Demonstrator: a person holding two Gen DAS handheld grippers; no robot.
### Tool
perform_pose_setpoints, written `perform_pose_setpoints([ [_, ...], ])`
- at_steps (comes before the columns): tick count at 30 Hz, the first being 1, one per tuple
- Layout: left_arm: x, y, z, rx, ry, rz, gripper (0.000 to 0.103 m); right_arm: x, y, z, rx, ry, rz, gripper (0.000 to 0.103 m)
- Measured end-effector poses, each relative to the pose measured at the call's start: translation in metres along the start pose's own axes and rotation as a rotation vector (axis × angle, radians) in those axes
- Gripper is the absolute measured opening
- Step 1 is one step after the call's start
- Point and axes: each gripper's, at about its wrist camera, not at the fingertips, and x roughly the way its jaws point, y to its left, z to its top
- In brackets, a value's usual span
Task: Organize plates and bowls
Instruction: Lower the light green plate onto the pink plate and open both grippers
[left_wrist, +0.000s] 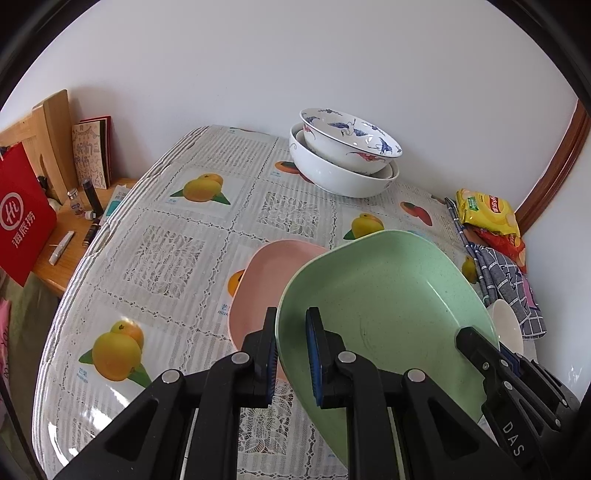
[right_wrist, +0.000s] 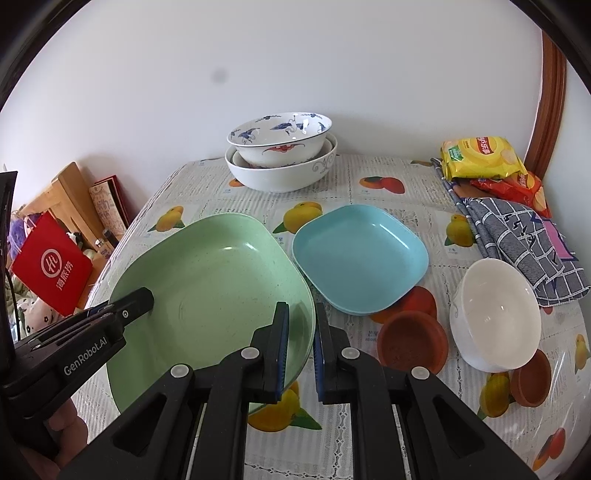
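Note:
Both grippers hold a green square plate (left_wrist: 384, 295) by opposite rims, lifted and tilted above the table. My left gripper (left_wrist: 291, 354) is shut on its left rim; it also shows in the right wrist view (right_wrist: 142, 299). My right gripper (right_wrist: 301, 343) is shut on the green plate's (right_wrist: 210, 291) right rim; it shows in the left wrist view (left_wrist: 476, 343). A pink plate (left_wrist: 266, 273) lies under the green one. A blue plate (right_wrist: 360, 258) lies to the right. A white bowl (right_wrist: 495, 317) and brown saucers (right_wrist: 412, 341) sit near right.
Two stacked bowls (right_wrist: 282, 155), a blue-patterned one inside a white one, stand at the back by the wall. Snack bags (right_wrist: 480, 158) and a checked cloth (right_wrist: 524, 243) lie at the right edge. A wooden side table with a red bag (left_wrist: 22, 218) stands left.

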Motion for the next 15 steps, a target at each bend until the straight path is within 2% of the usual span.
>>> perform_pose_setpoints([
  [15, 0.026, 0.027, -0.013, -0.056, 0.065, 0.056, 0.014, 0.039, 0.017, -0.012, -0.043, 0.086, 0.035, 0.012],
])
